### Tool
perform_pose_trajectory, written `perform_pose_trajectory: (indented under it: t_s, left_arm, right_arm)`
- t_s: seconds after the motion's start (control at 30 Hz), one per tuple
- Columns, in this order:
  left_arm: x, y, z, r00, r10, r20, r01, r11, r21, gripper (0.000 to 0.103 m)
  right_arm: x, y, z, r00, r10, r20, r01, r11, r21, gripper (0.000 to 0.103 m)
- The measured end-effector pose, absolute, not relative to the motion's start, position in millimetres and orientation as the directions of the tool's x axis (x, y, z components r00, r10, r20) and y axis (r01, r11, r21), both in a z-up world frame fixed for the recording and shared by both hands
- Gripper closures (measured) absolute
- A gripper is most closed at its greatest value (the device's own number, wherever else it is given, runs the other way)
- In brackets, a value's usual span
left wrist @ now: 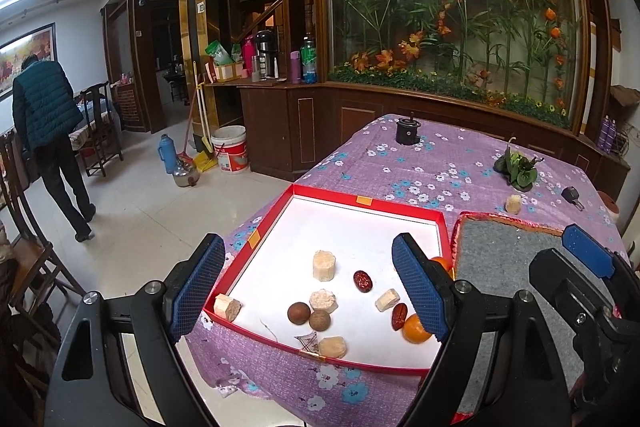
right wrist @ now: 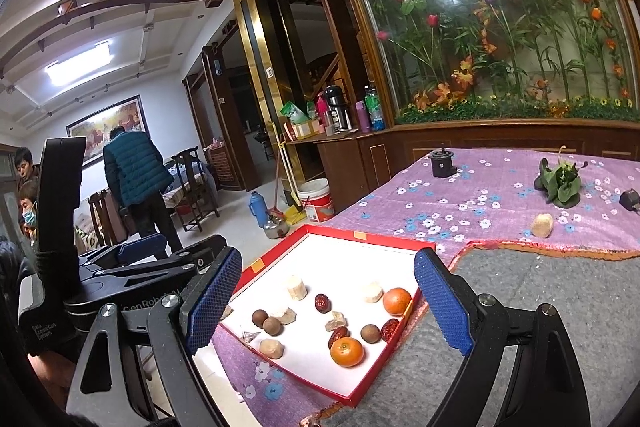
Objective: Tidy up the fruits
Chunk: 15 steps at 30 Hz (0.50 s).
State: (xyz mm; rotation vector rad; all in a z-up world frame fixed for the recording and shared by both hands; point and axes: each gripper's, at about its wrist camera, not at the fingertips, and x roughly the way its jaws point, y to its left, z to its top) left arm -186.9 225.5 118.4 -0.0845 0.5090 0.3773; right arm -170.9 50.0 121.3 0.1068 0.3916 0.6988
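- Left claw (left wrist: 308, 287) hangs spread wide over the red tray (left wrist: 404, 207), nothing between its pads.
- Right claw (right wrist: 328, 301) gapes too, holding nothing, beside the grey mat (right wrist: 560, 291).
- Fruits sit inside the white-floored tray: two oranges (right wrist: 347, 351), red dates (left wrist: 362, 281), brown longans (left wrist: 299, 313), pale cane chunks (left wrist: 324, 265).
- One pale chunk (right wrist: 542, 225) lies apart on the desk's purple flowered cloth (right wrist: 480, 187), near a leafy bunch (right wrist: 559, 183).
- Across the tiled room, a man in a teal jacket (left wrist: 44, 107) stands by chairs.

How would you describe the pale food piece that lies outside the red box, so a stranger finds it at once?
Start at the red box on the purple flowered tablecloth. Look beyond it toward the leafy green vegetable. The pale piece lies alone on the cloth just in front of that vegetable; every similar piece sits inside the box.
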Motion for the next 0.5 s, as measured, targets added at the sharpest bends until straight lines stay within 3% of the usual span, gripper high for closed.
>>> perform_pose_trajectory:
  t_s: [0.5]
  left_arm:
    - [-192.6,229.2,122.3,0.838,0.325,-0.438,-0.359,0.933,0.007,0.017]
  right_arm:
    - [-168.1,51.3,121.2,0.704,0.64,-0.306,-0.599,0.768,0.228,0.014]
